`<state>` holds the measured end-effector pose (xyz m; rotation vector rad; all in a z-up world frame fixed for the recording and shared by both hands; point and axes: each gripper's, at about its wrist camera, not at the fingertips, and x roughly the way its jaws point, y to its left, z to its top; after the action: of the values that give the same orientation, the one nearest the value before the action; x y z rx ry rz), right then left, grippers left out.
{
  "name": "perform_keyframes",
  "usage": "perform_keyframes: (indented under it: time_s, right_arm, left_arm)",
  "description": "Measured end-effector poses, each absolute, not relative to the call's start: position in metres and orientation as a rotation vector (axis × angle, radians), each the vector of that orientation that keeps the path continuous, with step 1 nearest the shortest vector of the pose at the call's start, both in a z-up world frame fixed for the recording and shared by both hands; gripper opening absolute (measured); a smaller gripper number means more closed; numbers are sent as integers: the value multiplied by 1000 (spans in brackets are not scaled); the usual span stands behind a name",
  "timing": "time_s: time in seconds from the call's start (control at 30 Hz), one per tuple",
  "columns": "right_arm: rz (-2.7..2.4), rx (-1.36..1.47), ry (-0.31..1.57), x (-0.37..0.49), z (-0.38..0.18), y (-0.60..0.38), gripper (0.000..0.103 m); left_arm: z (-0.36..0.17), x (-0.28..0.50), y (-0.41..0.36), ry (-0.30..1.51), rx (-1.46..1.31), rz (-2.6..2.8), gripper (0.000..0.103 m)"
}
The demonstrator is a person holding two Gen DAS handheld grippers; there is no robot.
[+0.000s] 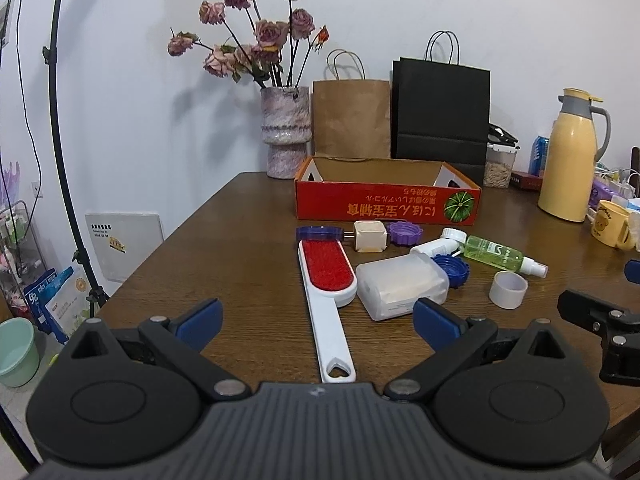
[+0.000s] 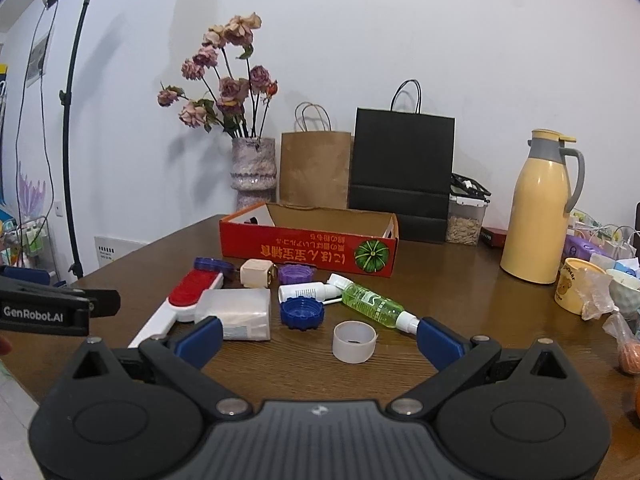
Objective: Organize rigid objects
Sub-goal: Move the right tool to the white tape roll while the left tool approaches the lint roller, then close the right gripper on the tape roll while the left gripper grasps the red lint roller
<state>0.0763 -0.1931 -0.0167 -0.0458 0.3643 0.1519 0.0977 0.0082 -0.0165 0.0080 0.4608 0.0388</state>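
Fingers of the left gripper are spreading wide around the lint brush handle; right gripper is gaping, framing a white ring.

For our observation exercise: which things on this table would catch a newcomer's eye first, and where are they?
The red cardboard box sits open mid-table, with dried roses in a vase behind its left end. Before the box lies a clutter led by a red-faced lint brush and a green spray bottle; a yellow thermos stands far right.
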Motion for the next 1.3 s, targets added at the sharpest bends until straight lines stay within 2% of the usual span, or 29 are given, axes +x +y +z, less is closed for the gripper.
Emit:
perform_keyframes:
  time_s: [0.53,0.6,1.03,1.07,1.1,1.13,1.17,1.3]
  right_arm:
    - [140,-68,462,145,-40,-194,101]
    - [137,-70,479,155,-43,-197,94]
    - [145,-95,649,225,-77,-210,74]
    - [151,-94,659,229,-79,-210,68]
    - [158,-95,670,233,-81,-211,55]
    - [166,-95,677,236,-81,-211,46]
    - [179,-84,679,238,-81,-212,44]
    - [194,-70,659,243,-78,-214,43]
  left_arm:
    - [-32,157,17,528,-8,55,103]
    - [-34,165,19,536,-10,60,103]
    - [-45,218,23,590,-14,85,103]
    - [-45,221,23,593,-15,86,103]
    - [-46,224,23,597,-16,88,103]
    - [-47,229,23,601,-16,90,103]
    - [-47,232,24,605,-16,91,103]
    - [-49,247,24,619,-15,101,103]
